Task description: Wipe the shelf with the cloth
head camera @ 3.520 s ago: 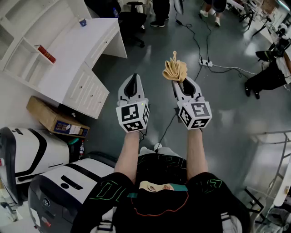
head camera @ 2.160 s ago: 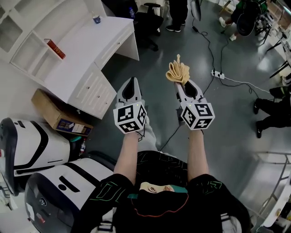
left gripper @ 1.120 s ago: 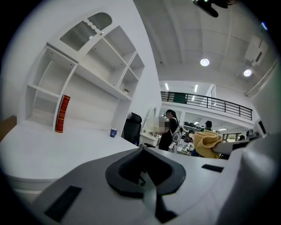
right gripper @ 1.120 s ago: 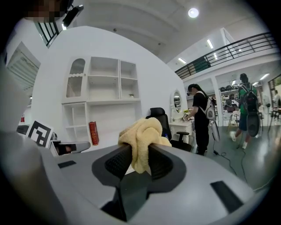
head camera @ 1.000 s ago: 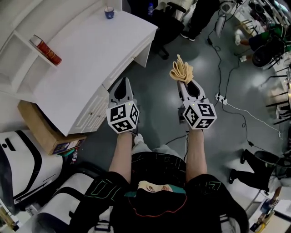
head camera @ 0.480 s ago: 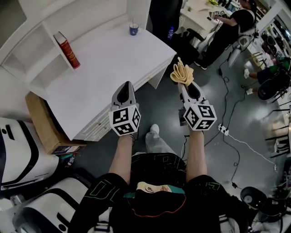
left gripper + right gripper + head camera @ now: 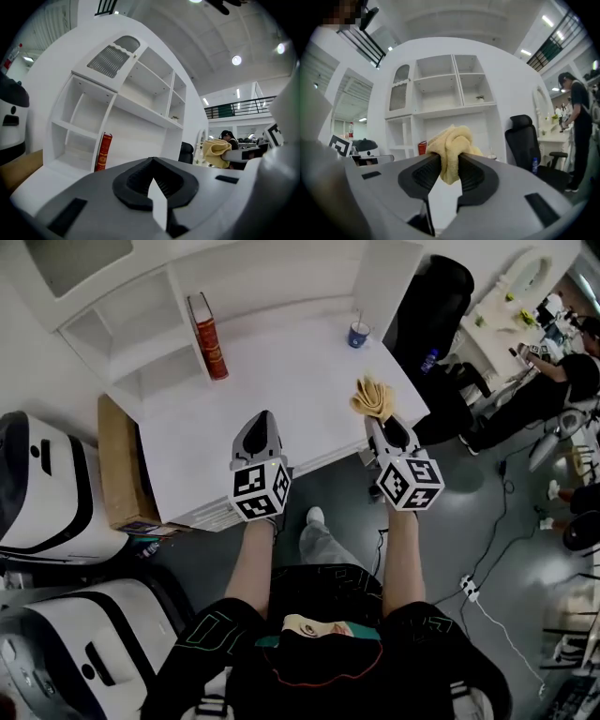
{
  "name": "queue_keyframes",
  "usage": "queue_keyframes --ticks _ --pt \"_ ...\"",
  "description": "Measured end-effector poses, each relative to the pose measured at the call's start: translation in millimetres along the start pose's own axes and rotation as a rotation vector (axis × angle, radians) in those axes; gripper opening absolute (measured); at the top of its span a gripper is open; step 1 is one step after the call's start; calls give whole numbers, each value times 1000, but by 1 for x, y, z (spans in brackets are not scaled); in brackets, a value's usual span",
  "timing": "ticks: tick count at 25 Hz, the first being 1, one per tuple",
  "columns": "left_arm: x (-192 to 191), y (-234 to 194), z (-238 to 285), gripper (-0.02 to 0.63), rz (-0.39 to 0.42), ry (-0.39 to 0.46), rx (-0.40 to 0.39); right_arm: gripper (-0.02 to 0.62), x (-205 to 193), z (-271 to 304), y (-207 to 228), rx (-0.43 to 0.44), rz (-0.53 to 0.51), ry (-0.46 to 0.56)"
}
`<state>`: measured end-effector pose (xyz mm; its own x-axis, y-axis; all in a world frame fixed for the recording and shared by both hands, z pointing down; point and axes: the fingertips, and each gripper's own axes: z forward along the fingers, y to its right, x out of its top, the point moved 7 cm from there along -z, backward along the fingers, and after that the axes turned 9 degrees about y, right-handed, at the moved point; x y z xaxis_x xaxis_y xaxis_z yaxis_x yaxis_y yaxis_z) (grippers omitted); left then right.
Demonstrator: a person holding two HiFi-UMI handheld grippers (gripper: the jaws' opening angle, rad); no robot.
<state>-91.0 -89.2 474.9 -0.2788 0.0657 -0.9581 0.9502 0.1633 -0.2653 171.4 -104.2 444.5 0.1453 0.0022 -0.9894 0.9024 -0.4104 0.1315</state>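
A yellow cloth is bunched between the jaws of my right gripper, which is shut on it above the right part of the white desk top. The same cloth fills the jaws in the right gripper view. My left gripper hangs over the desk's front edge, shut and holding nothing; its jaws meet at the tip. The white shelf unit stands at the back of the desk, with open compartments facing me.
A red book stands upright against a shelf divider. A blue cup sits at the desk's far right. A black office chair is right of the desk, a cardboard box to its left, white machines beyond. People sit at the far right.
The view has swung round and come closer to the desk. Both grippers now hang over the desk top instead of the grey floor. The cloth stays held in the right gripper.
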Motion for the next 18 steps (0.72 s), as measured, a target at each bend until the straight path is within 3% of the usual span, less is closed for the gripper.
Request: queue_keyframes --ticks 12,18 --pt "44 -3 124 0 114 82 134 109 6 166 61 208 160 -3" --pt "52 -16 142 0 183 75 214 109 -23 223 65 293 270 -47"
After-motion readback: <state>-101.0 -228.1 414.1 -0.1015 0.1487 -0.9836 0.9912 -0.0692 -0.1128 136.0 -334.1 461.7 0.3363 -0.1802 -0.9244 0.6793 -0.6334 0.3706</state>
